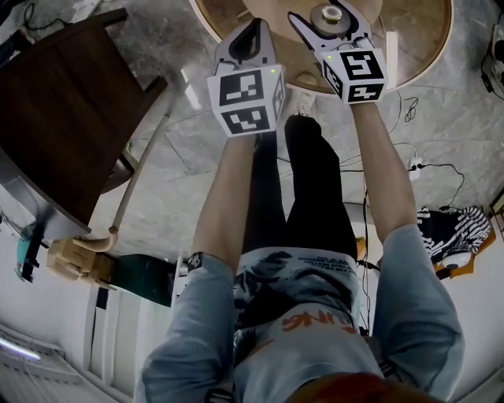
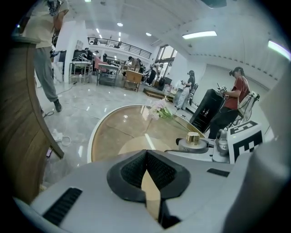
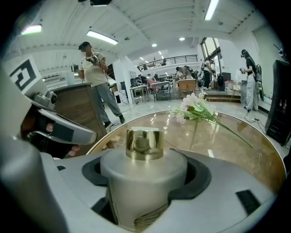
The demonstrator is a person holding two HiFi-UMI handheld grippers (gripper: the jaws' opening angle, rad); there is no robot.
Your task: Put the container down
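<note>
- Holding the container (image 3: 142,170) tight, the right gripper (image 1: 328,22) sits at the top middle of the head view, over the round bench (image 1: 425,47).
- The left gripper (image 1: 250,38) is pinched closed, with nothing in it.

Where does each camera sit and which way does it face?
Head view: on the person's head, facing steeply down at arms, legs, left gripper, right gripper.
Left gripper view: on that gripper, along its shut jaws across the table.
Right gripper view: along jaws clamped on the container.
Shared: gripper views both show table, container.
</note>
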